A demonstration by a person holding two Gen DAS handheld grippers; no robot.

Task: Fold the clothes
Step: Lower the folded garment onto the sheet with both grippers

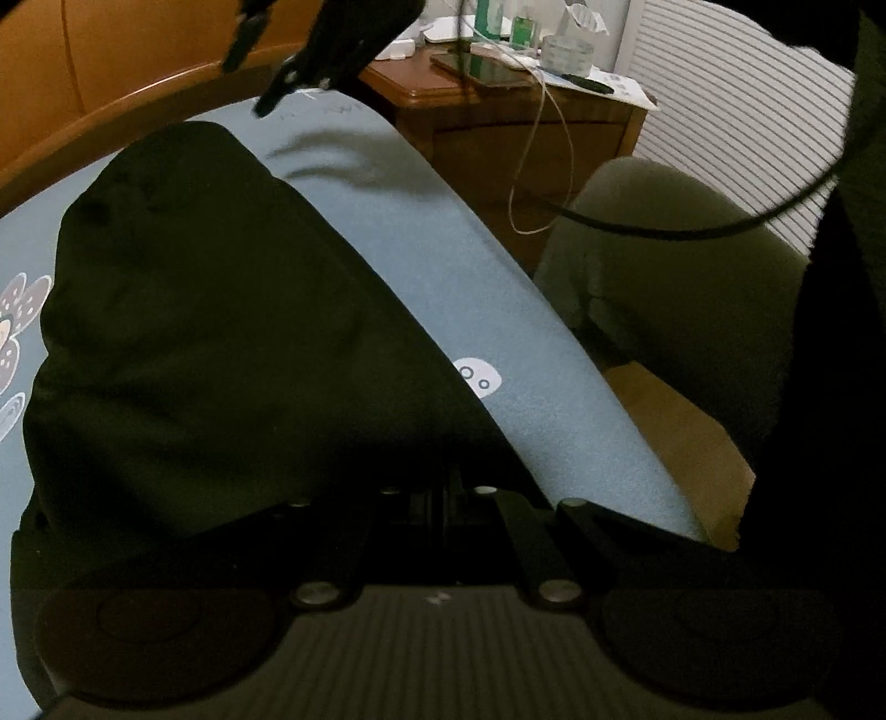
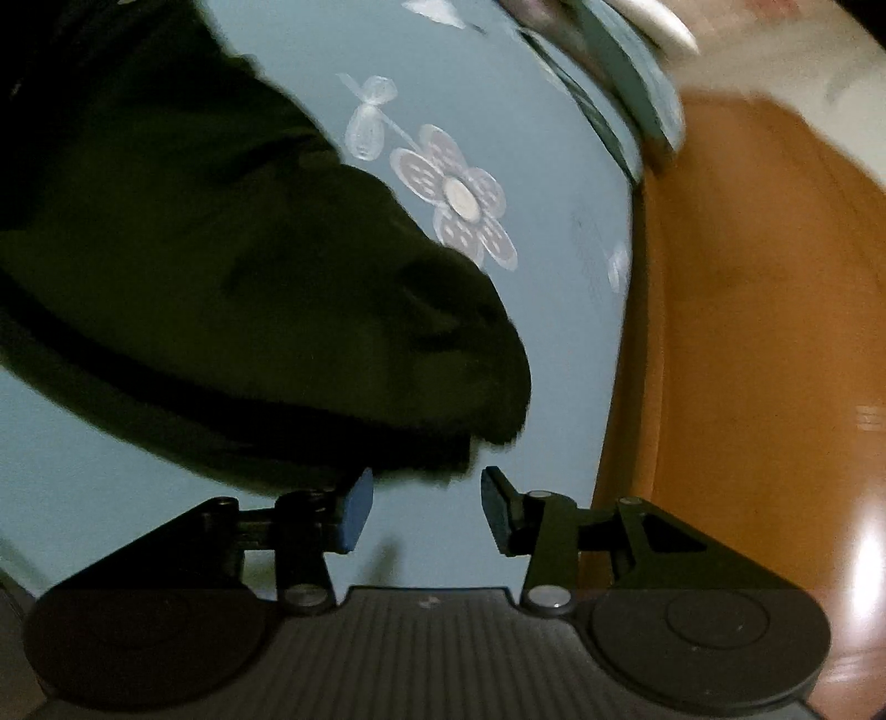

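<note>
A dark garment lies spread on a blue bedsheet printed with white flowers. Its near edge runs down into my left gripper, whose jaws stand shut together on the cloth; the tips are lost in the dark fabric. In the right wrist view the same dark garment fills the left side, its rounded corner ending just beyond my right gripper. That gripper is open over the bedsheet, blue pads apart with nothing between them. The right gripper's black body shows at the top of the left wrist view.
A wooden nightstand holds a phone, bottles and white cables. A curved wooden bed frame borders the sheet, seen as an orange board on the right. A grey-green cushion and cardboard lie beside the bed. A pillow sits at the head.
</note>
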